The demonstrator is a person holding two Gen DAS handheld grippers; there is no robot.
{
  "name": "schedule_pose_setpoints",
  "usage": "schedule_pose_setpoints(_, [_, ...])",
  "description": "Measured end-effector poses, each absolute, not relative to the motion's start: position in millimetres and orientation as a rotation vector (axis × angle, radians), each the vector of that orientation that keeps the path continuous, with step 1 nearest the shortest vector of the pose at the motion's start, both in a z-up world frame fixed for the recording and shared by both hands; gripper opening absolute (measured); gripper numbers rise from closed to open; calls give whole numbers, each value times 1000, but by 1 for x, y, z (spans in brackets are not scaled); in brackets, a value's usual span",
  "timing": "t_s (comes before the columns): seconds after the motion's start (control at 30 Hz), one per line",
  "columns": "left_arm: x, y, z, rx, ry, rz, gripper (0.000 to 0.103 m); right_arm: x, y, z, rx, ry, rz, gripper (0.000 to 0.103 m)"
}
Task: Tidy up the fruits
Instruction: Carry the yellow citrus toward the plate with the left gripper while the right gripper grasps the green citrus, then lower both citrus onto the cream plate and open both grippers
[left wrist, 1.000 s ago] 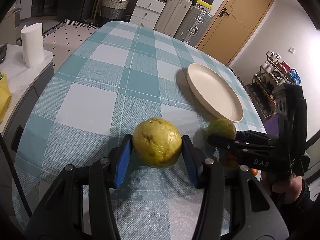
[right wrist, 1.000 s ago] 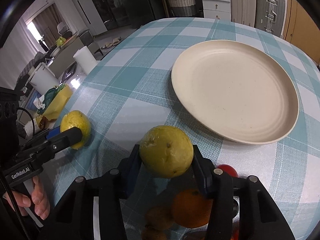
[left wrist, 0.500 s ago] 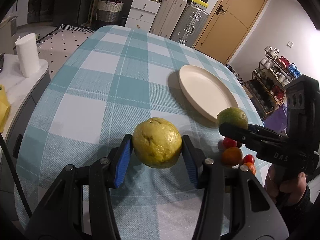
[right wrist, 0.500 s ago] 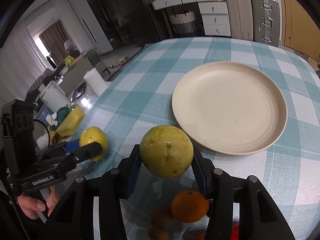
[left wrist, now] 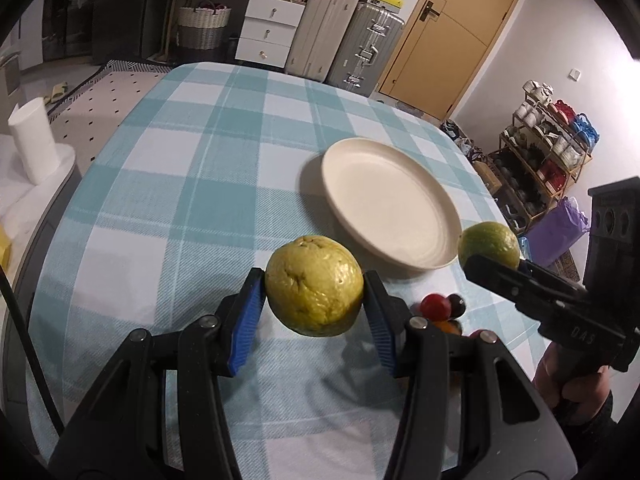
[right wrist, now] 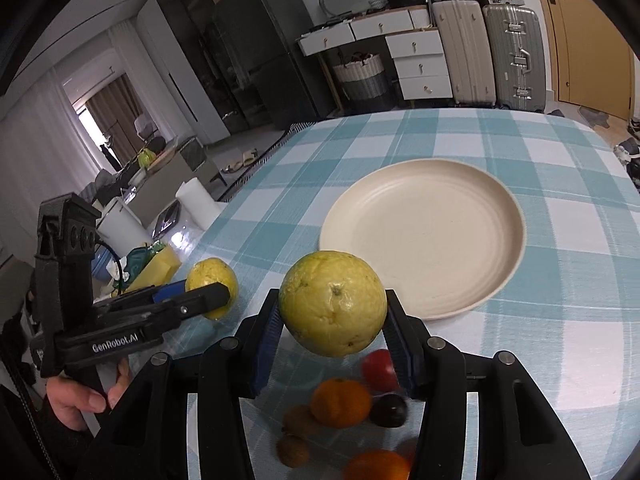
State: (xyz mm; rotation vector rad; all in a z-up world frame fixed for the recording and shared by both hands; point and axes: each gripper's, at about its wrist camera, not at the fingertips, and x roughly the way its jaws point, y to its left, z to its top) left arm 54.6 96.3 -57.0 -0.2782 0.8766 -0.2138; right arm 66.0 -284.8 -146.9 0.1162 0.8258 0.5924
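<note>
**Two guavas in the air, plate waiting**

Both hands are carrying fruit at once. The left tongs (left wrist: 316, 292) are clamped on a yellow guava (left wrist: 315, 285), its blue pads pressed to either side, and the fruit hangs clear above the checked desk (left wrist: 192, 184). The right tongs (right wrist: 332, 316) grip a second, greener guava (right wrist: 333, 302) the same way, also off the cloth. Seen from either side, the two fruits ride near each other, short of the near rim of the cream plate (right wrist: 424, 240), which sits empty toward the desk's right edge.

Below the right tongs, a loose cluster of small fruit (right wrist: 340, 402) lies on the cloth near the front edge: an orange one, a red one, a dark one and some brown ones.

I judge this the carry stage, with pick-up done and placing not begun. The next move calls for bringing each guava over the plate, lowering it until it rests, and spacing the two so they don't knock or roll off the shallow rim.
</note>
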Motion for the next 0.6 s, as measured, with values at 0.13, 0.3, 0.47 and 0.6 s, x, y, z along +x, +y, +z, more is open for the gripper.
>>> schedule_pose_setpoints(0.13, [67,84,-46,-250,868,-216,47,68,-299,-142,131,806,584,49])
schedule_pose_setpoints(0.3, [86,73,-33,-238,859,-234,47,76,-315,-133,134,781,569,49])
schedule_pose_setpoints(0.47, [106,61,-20,-230,852,-262,47,91,-325,-122,134,763,556,49])
schedule_pose_setpoints(0.6, [125,52,-13,-225,853,-280,47,105,-328,-113,121,745,554,49])
